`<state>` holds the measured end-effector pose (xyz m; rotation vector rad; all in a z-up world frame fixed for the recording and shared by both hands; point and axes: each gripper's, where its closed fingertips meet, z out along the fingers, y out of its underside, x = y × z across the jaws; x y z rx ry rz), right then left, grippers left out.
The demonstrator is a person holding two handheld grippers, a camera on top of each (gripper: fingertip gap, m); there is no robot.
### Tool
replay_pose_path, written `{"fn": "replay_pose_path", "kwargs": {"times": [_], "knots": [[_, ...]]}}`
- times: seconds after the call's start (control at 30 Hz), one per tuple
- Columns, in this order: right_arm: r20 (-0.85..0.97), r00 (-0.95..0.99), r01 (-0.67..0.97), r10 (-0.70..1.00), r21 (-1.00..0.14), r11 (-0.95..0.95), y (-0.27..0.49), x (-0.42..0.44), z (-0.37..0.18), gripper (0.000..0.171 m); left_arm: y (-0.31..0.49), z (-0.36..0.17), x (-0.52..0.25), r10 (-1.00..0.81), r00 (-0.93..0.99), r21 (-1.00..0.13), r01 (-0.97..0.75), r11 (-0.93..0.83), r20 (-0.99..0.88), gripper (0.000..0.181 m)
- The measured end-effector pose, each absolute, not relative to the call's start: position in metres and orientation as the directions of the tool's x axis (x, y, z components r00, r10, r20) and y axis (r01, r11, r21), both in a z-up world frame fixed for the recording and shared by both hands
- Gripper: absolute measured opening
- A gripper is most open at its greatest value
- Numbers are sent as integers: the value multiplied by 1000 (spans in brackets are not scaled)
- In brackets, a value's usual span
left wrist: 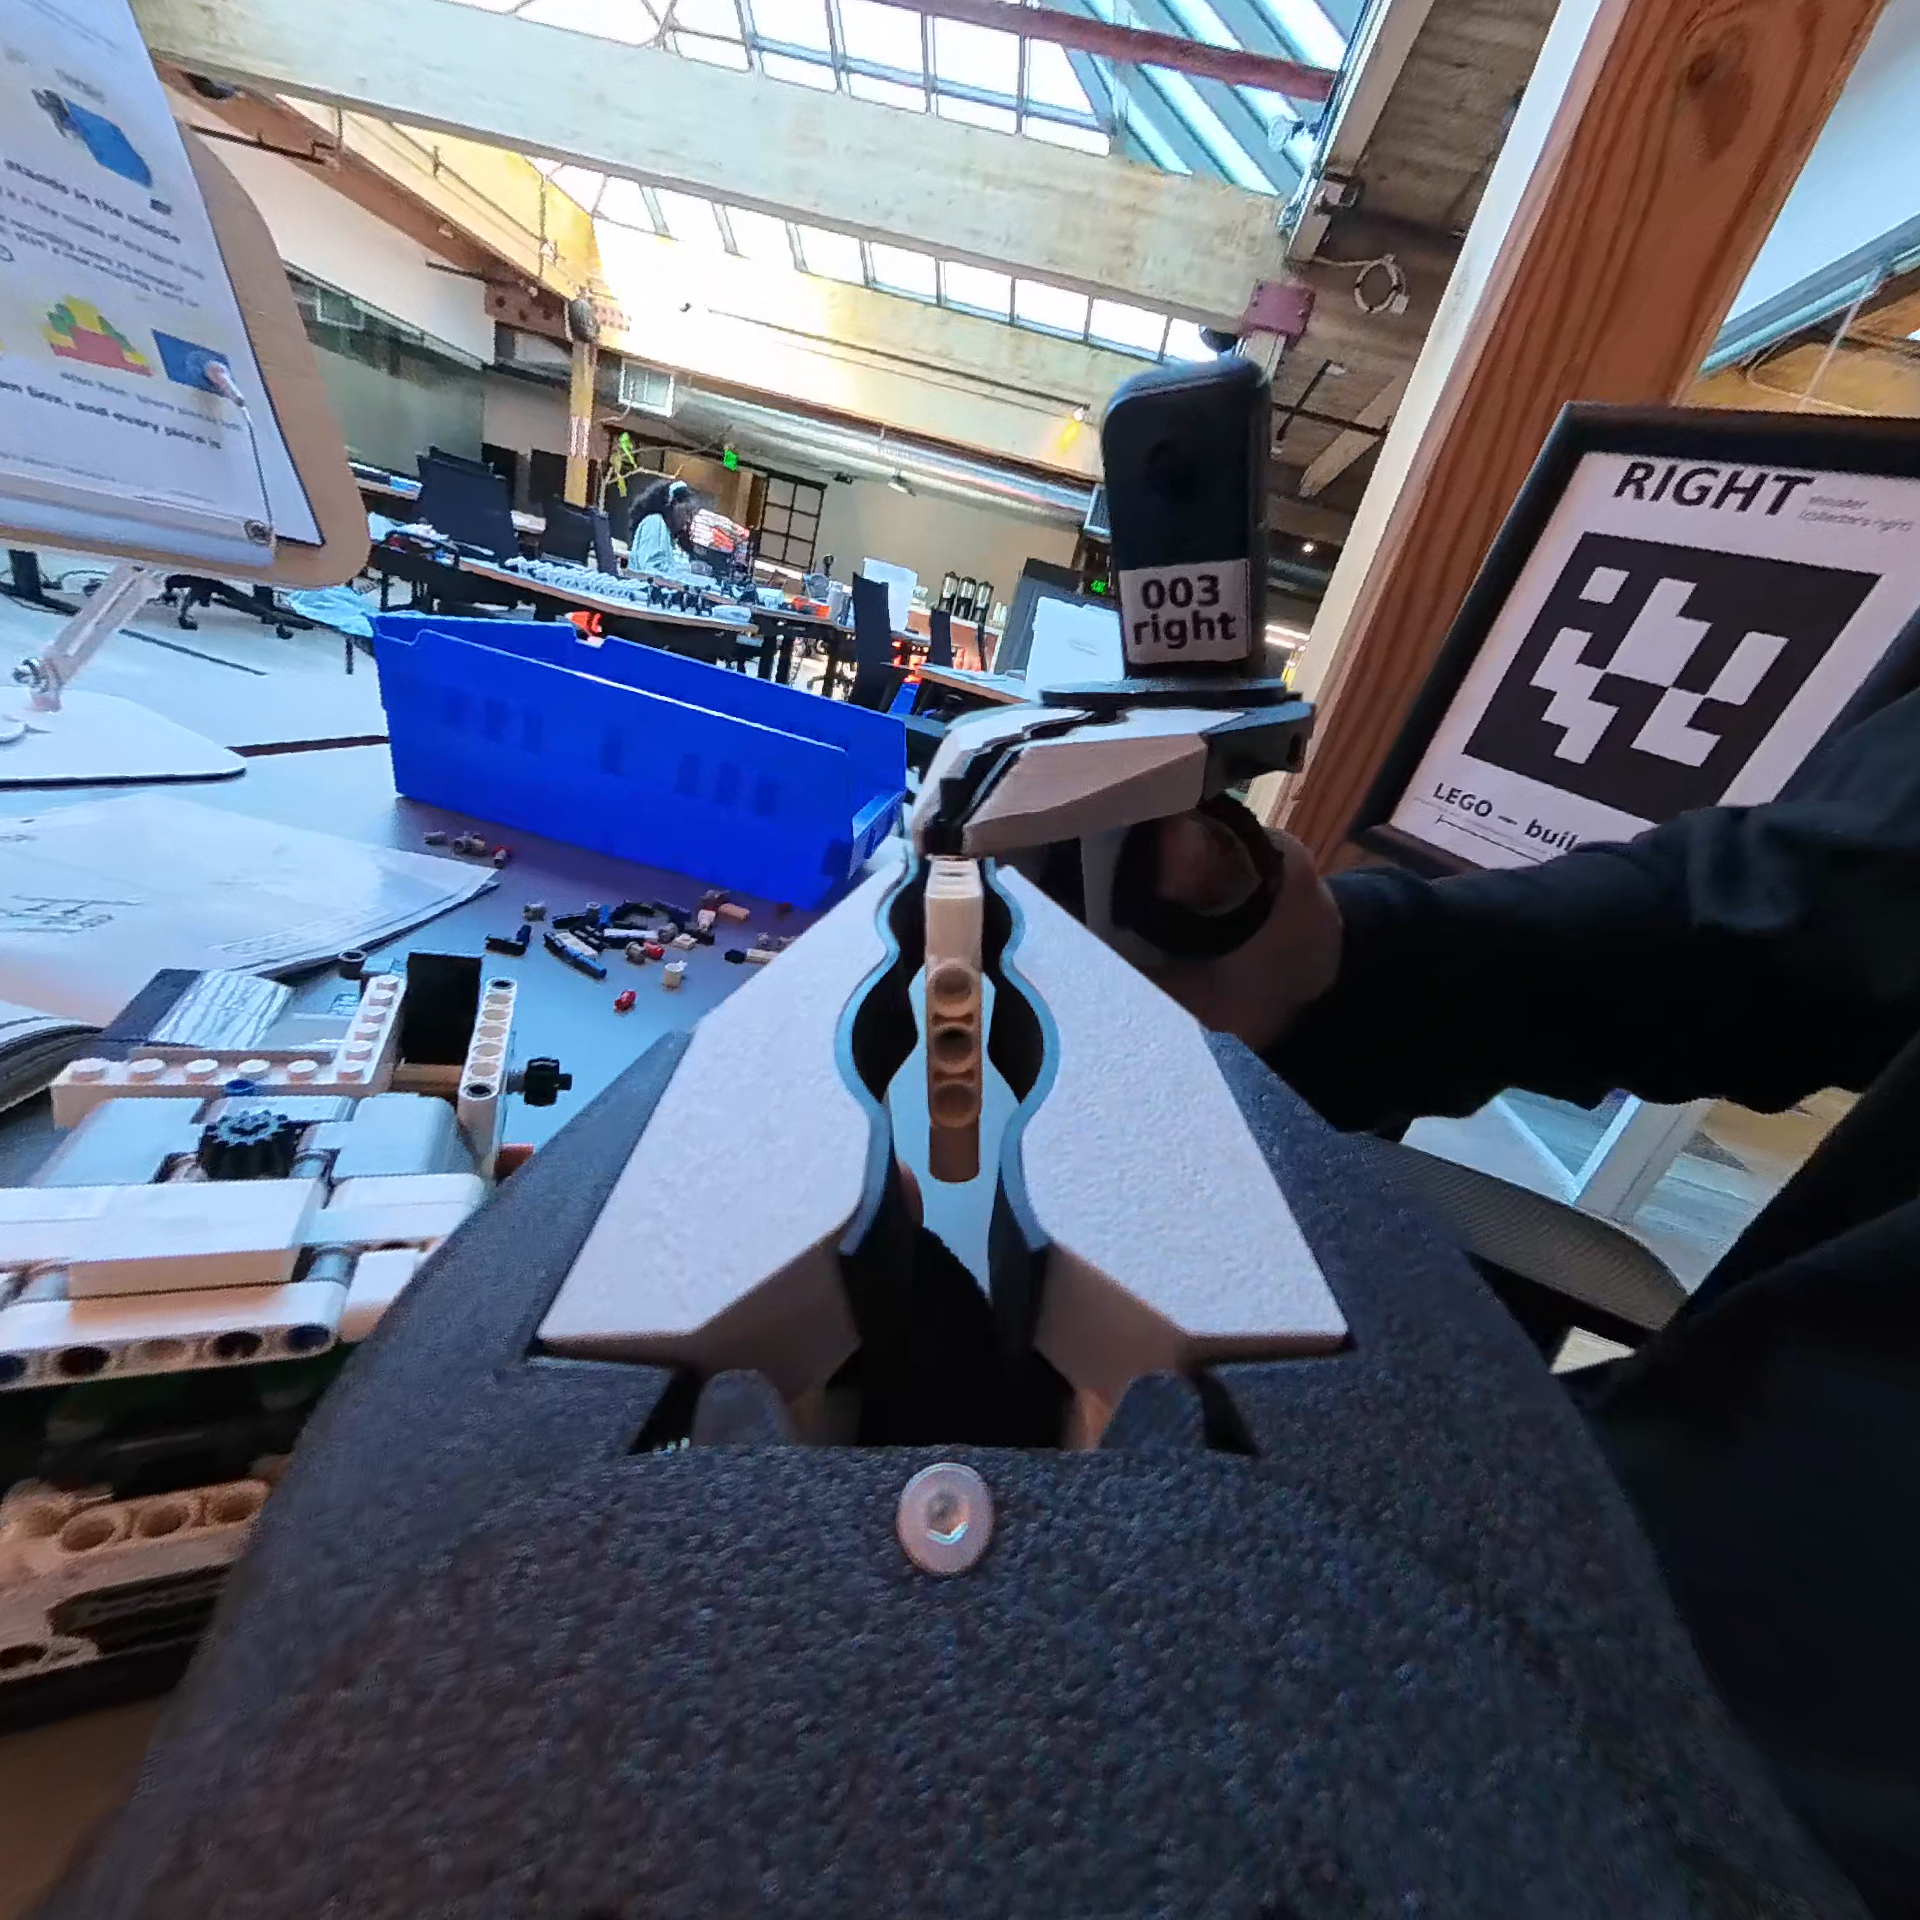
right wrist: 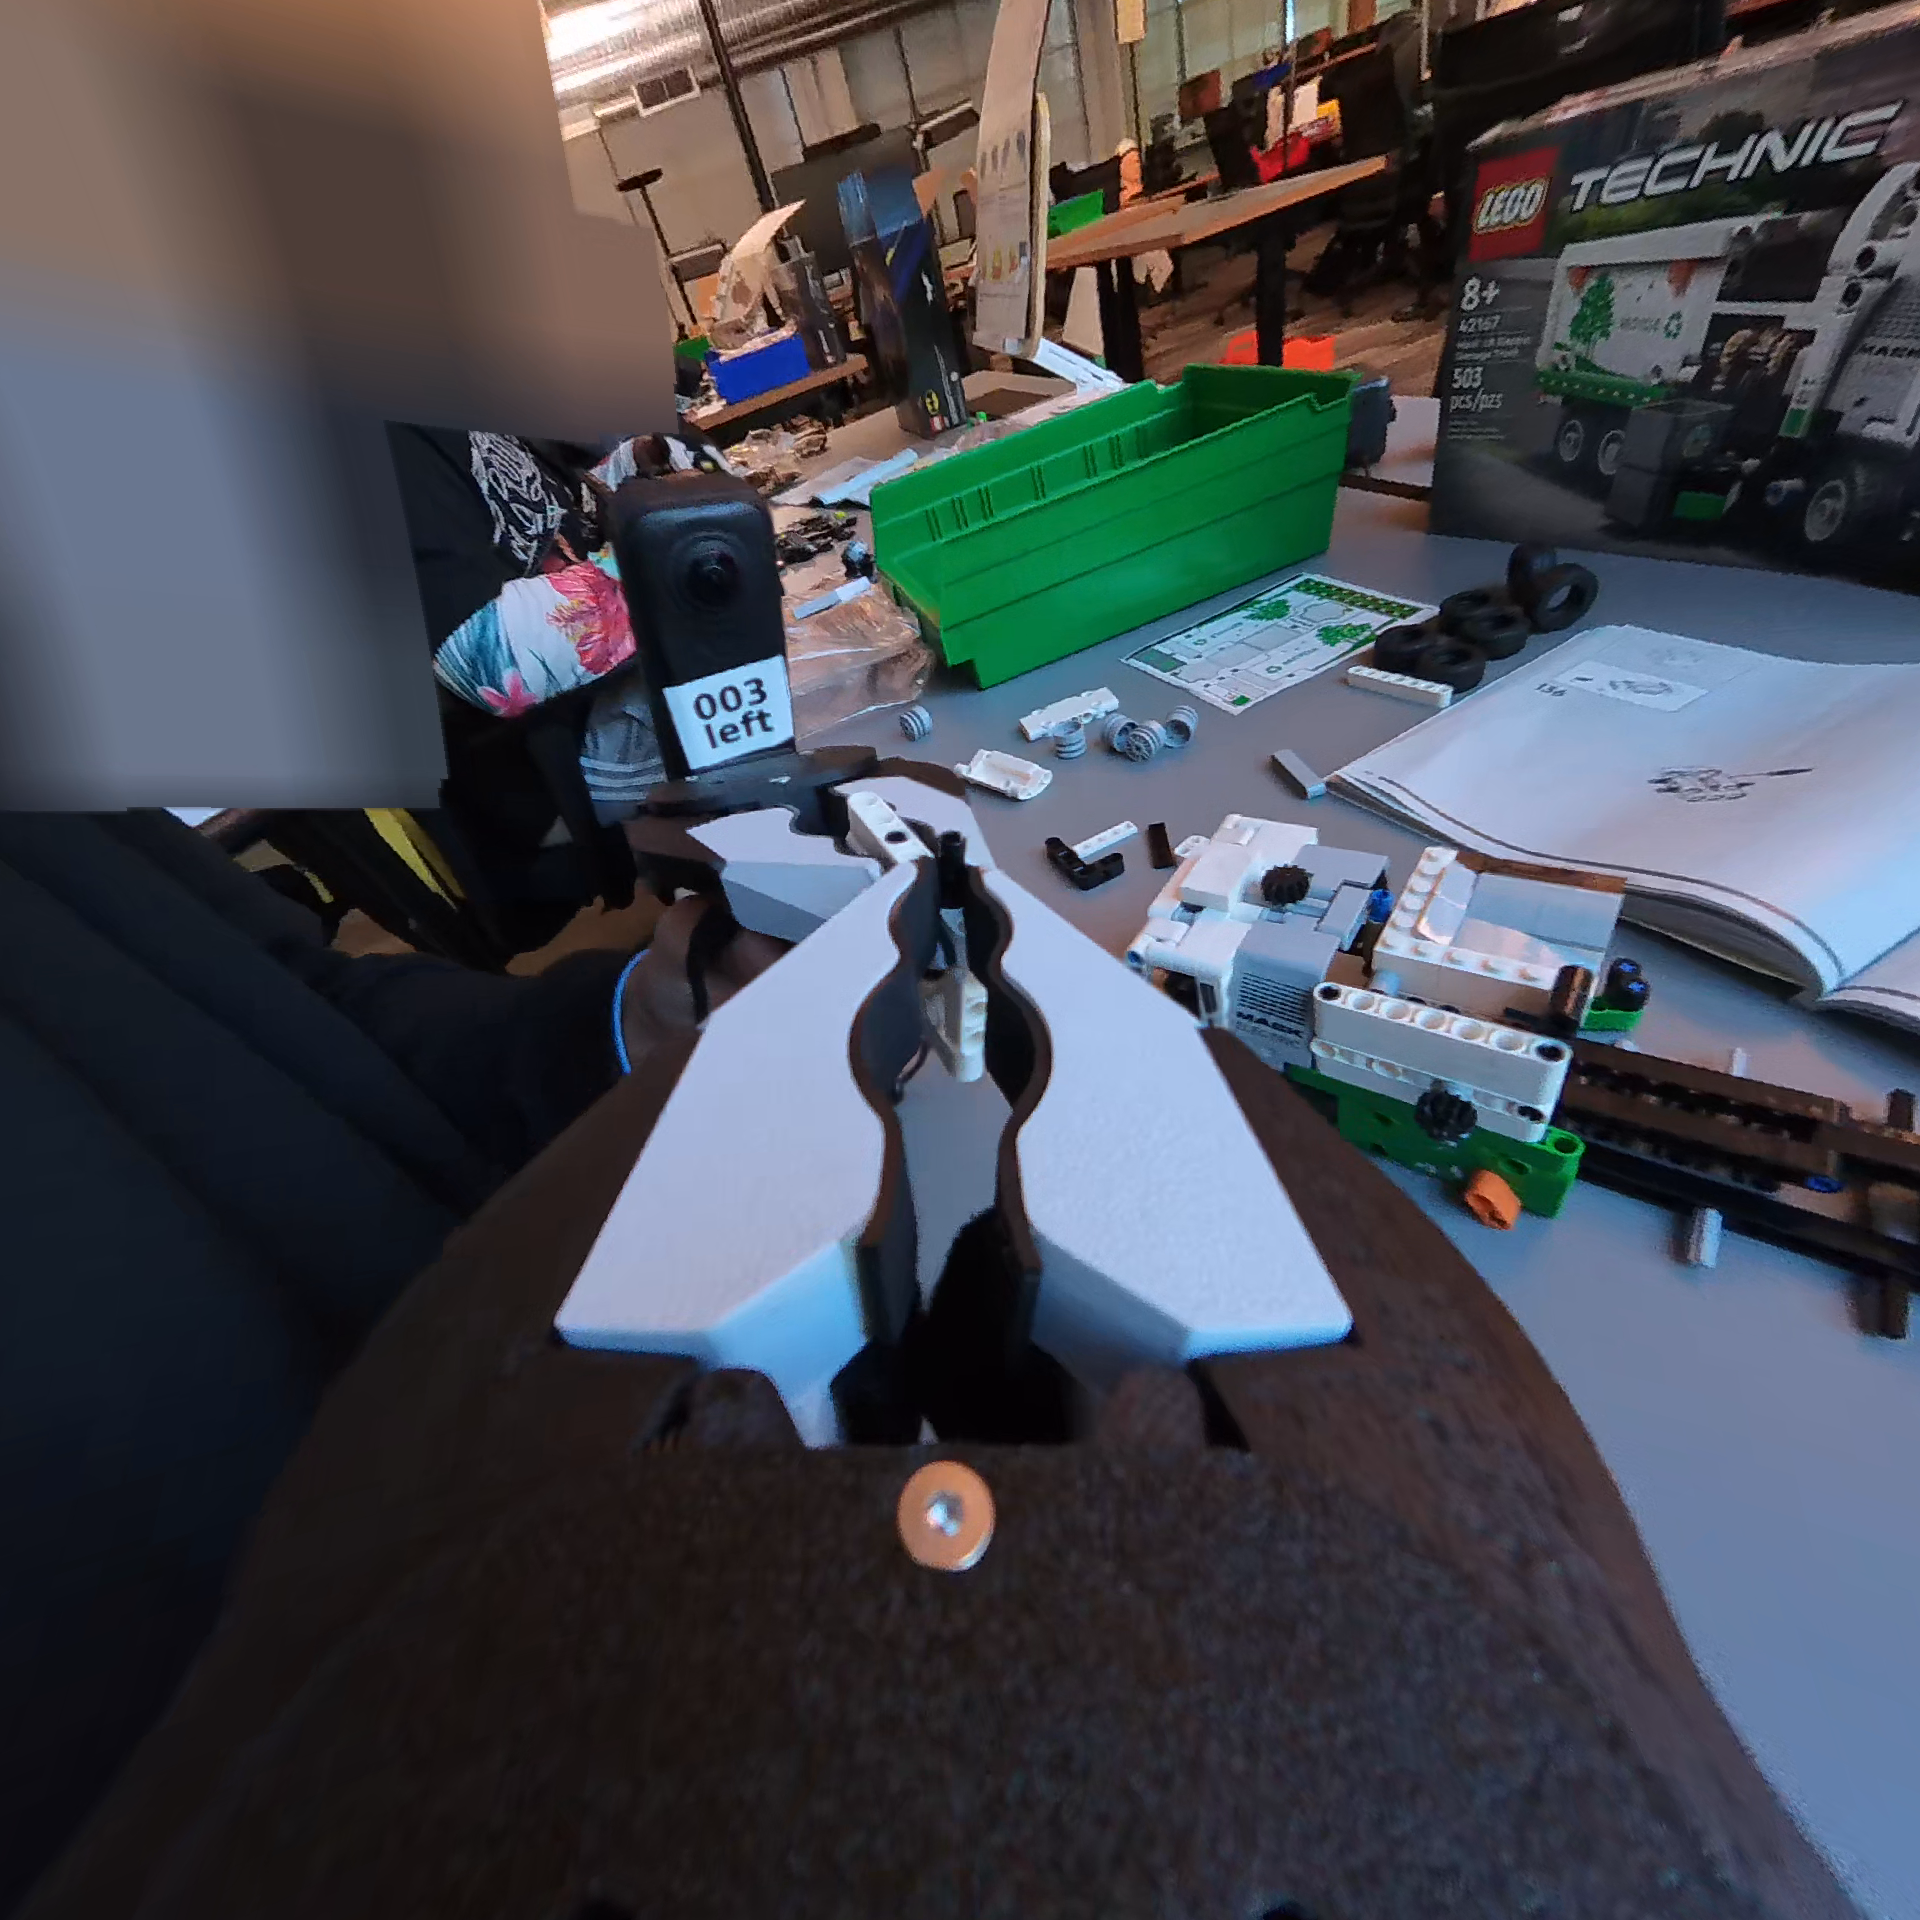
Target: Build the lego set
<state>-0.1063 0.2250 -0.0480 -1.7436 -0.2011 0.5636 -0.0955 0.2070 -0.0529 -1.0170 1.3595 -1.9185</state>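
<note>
To the left of the left tool [left wrist: 951, 883], the half-built white truck model [left wrist: 239, 1164] sits on the grey surface [left wrist: 582, 997], with an open instruction booklet [left wrist: 208, 904] beyond it. Ahead and slightly left lie small loose pins [left wrist: 623, 940] in front of a blue bin [left wrist: 634, 748]. The left tool is pinching a white beam [left wrist: 953, 997] that runs lengthwise between its fingers, holes facing up. The right tool [left wrist: 940, 821] meets the beam's far tip from the right, gripped by a hand [left wrist: 1236, 935] in a dark sleeve. In the right wrist view, the right tool [right wrist: 951, 883] is pressed onto a thin black pin [right wrist: 952, 878], its tip at the white beam [right wrist: 883, 826] held by the left tool [right wrist: 831, 821]. To its right stands the truck model [right wrist: 1382, 987], with a green bin [right wrist: 1101, 509], black tyres [right wrist: 1475, 623] and the set's box [right wrist: 1683, 312] farther back.
</note>
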Motion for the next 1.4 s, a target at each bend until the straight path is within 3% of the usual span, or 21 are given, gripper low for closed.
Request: {"fn": "replay_pose_path", "kwargs": {"times": [0.7,1.1,1.4], "knots": [[-258,862,-183,436,-961,-205,219,-99,-30,16,200,-53,-95,-799,-554,-952,35,-305,235,6],[-289,835,-167,469,-944,-284,220,-106,-38,4,201,-52,-95,-792,-557,-947,32,-319,248,6],[-287,844,-204,453,-953,-223,222,-108,-42,3,203,-50,-97,-786,-558,-939,37,-342,265,6]]}}
